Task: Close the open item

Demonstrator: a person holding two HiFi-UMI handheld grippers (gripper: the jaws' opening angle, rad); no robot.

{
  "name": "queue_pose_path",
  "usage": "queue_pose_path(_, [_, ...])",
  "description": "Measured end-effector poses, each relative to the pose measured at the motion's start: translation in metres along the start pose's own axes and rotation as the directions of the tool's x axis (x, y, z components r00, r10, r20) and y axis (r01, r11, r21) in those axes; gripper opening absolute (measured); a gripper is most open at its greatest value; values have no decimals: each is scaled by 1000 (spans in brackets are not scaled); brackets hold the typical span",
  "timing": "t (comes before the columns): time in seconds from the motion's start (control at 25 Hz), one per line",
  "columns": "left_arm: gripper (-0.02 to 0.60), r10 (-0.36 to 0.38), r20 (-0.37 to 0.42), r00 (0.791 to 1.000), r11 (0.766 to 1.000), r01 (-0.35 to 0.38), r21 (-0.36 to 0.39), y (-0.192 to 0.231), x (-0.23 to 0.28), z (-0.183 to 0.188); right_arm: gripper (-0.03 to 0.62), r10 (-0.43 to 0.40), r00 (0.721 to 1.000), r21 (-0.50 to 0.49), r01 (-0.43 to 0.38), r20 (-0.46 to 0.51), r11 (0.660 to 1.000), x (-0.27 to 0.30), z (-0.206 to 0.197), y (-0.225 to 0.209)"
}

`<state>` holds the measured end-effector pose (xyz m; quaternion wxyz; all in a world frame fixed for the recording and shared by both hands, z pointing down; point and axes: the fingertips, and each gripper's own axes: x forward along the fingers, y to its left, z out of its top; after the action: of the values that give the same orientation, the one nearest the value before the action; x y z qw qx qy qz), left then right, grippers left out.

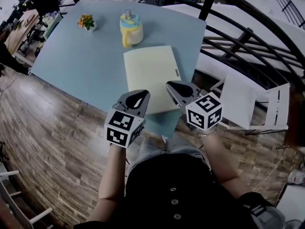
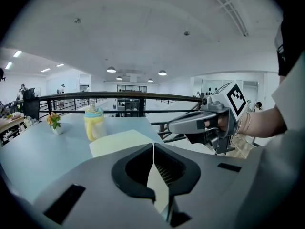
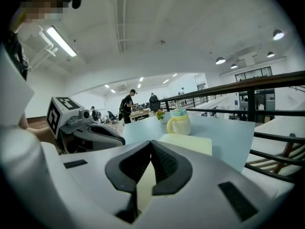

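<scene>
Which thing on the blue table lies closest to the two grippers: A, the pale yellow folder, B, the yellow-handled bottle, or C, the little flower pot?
A: the pale yellow folder lies flat just ahead of the left gripper and right gripper, while the yellow-handled bottle and flower pot stand farther back on the table.

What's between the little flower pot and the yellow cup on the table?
Nothing: in the head view only bare blue table lies between the flower pot and the yellow cup.
</scene>
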<state>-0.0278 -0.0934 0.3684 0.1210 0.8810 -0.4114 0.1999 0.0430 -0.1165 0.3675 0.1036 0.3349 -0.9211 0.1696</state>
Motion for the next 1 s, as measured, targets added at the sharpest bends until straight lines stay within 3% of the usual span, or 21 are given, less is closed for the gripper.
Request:
queue_pose_path(0.4, [23, 11, 90, 996, 1000, -14, 23, -4, -8, 25, 5, 0, 999, -90, 4, 52, 996, -16, 26, 19])
queue_pose_path(0.64, [21, 11, 74, 997, 999, -15, 43, -12, -12, 25, 5, 2, 998, -34, 1, 64, 999, -21, 22, 21])
queue_pose_path(1.0, [21, 15, 85, 996, 1000, -16, 8, -14, -16, 15, 6, 25, 998, -46, -23, 51, 999, -18, 6, 33])
